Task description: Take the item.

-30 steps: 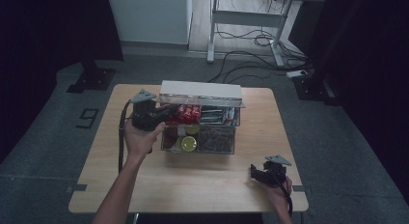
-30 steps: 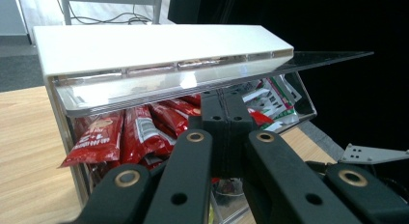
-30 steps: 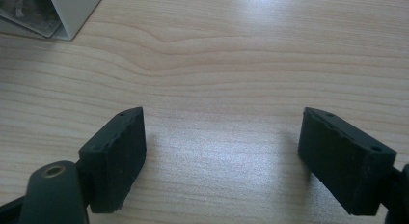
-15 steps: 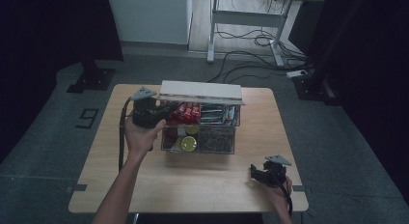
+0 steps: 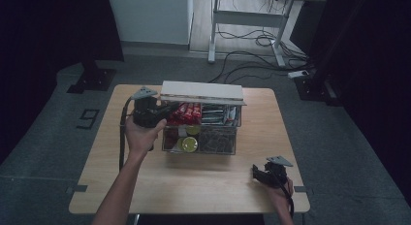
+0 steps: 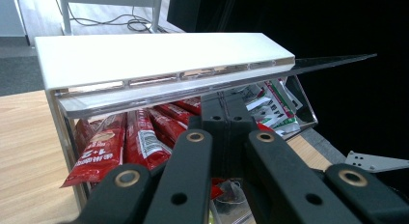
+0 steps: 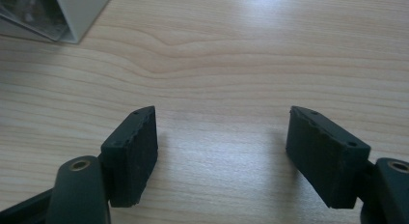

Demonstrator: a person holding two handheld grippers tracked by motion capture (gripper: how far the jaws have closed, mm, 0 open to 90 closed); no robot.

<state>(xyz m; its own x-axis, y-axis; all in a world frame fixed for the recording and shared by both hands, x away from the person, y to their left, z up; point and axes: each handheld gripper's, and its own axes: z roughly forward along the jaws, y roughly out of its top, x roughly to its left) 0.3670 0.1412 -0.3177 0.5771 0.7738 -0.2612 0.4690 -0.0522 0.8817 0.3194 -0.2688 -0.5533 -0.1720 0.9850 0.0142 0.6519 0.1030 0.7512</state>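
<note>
A clear organizer box (image 5: 201,142) with a white top shelf (image 5: 201,91) stands mid-table. Red sachets (image 5: 186,113) and white-green sachets (image 5: 220,113) lie in its upper tier, and yellow-green round lids (image 5: 189,144) show in the lower one. My left gripper (image 5: 167,111) is at the box's left side, its jaws shut together and pointing in among the red sachets (image 6: 140,142) under the shelf (image 6: 159,55); I see nothing pinched at its tips (image 6: 224,105). My right gripper (image 5: 256,172) rests near the table's front right, open over bare wood (image 7: 222,137). Its jaws have just been closing a little, with nothing between them.
The wooden table (image 5: 203,186) has bare room in front of and beside the box. A corner of the box (image 7: 72,16) shows at the upper left of the right gripper view. Beyond the table are a dark floor, cables and a desk frame (image 5: 242,21).
</note>
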